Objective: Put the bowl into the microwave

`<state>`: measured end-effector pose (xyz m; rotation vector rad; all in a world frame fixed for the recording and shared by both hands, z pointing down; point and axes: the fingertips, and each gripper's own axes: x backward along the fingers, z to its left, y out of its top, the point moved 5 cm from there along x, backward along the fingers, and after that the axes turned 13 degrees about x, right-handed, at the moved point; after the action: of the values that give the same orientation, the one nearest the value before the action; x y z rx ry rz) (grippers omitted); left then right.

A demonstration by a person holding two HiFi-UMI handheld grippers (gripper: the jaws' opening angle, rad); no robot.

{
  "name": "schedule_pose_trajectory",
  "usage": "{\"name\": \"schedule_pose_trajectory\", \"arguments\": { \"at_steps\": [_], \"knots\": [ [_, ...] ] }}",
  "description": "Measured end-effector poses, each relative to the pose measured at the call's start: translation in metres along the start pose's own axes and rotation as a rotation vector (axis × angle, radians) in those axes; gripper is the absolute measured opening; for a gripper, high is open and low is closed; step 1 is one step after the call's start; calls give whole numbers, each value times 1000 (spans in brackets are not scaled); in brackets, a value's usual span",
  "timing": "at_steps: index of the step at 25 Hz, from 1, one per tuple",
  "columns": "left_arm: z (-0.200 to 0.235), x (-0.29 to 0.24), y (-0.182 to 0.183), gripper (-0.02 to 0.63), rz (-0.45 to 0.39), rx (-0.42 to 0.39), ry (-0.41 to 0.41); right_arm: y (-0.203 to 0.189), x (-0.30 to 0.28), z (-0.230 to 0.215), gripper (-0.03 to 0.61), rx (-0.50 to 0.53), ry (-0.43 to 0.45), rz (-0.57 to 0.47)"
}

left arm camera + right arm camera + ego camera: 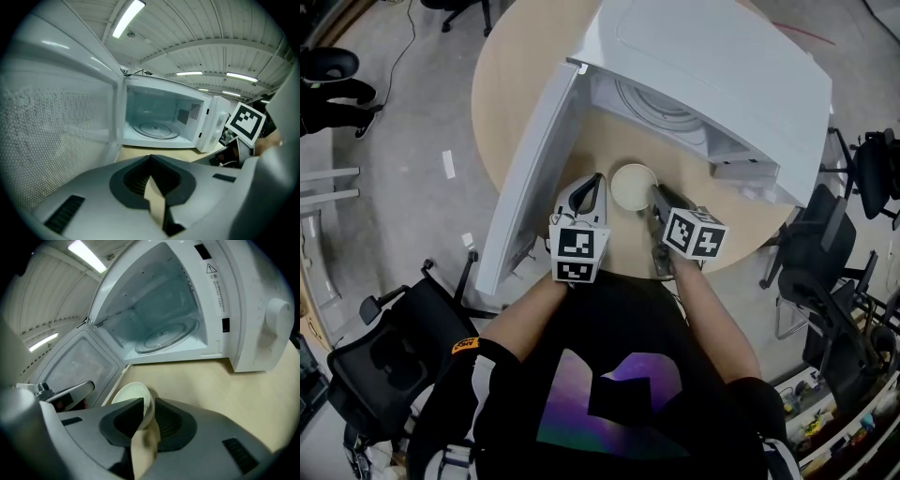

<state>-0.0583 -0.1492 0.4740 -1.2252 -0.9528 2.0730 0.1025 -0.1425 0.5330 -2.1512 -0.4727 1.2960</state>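
A cream bowl (633, 186) sits on the round wooden table (511, 84) just in front of the white microwave (712, 84). The microwave's door (534, 178) is swung wide to the left, and its cavity with the glass turntable (164, 341) is empty. My right gripper (654, 190) is shut on the bowl's right rim; in the right gripper view the rim (140, 401) is pinched between the jaws. My left gripper (596, 180) is left of the bowl, shut and holding nothing, between the bowl and the door. In the left gripper view it faces the cavity (159, 123).
The open door (51, 136) walls off the left side. The control panel with its knob (276, 317) is at the cavity's right. Black office chairs (384, 352) (825, 281) stand around the table, whose front edge lies close to my body.
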Motion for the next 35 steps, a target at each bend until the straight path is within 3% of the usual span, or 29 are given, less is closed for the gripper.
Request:
{"name": "schedule_pose_trajectory", "arguments": {
  "at_steps": [13, 35],
  "knots": [
    [1, -2, -5, 46, 7, 0, -11, -9, 1, -11, 56, -242, 54, -70],
    [3, -5, 3, 46, -4, -3, -9, 7, 8, -11, 37, -319, 70, -149]
  ]
}}
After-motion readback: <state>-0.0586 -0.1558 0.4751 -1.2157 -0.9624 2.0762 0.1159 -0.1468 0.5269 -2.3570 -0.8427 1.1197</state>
